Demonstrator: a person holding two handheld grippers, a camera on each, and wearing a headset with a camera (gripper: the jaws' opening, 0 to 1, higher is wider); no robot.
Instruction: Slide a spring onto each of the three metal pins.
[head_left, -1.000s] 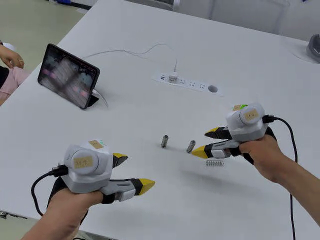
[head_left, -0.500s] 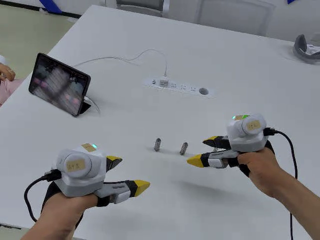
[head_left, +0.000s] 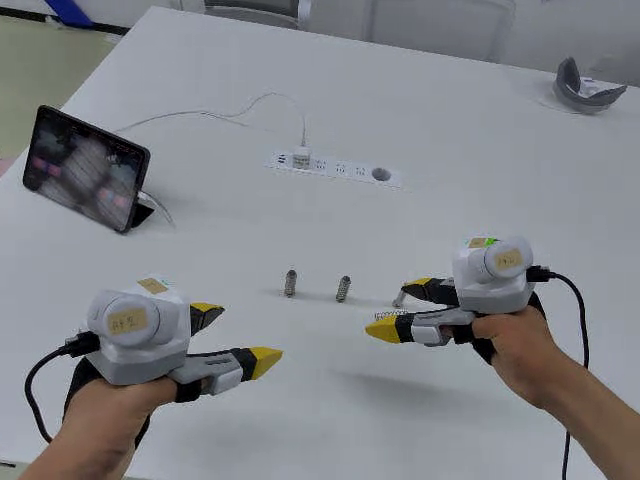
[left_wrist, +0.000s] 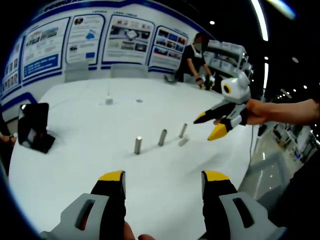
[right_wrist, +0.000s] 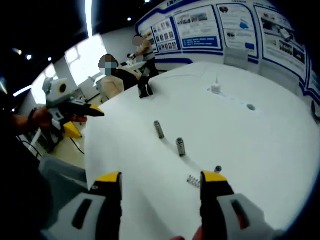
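Your right gripper (head_left: 394, 308) has pulled back from the pins (head_left: 343, 288), jaws wide apart. The loose spring (head_left: 385, 316) lies on the table (head_left: 450, 150) by its lower tip, just beside the third pin (head_left: 400, 297). Your left gripper (head_left: 243, 332) hovers level, jaws apart too.

It looked like an exhibition-style lab: rows of information posters (left_wrist: 127, 35) hung behind a large white worktop (head_left: 450, 130).

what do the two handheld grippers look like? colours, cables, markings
Both the left gripper and right gripper have pale grey rounded bodies, black jaws with yellow tips, a tan label and a black cable at the rear. A green light glows on the right one.
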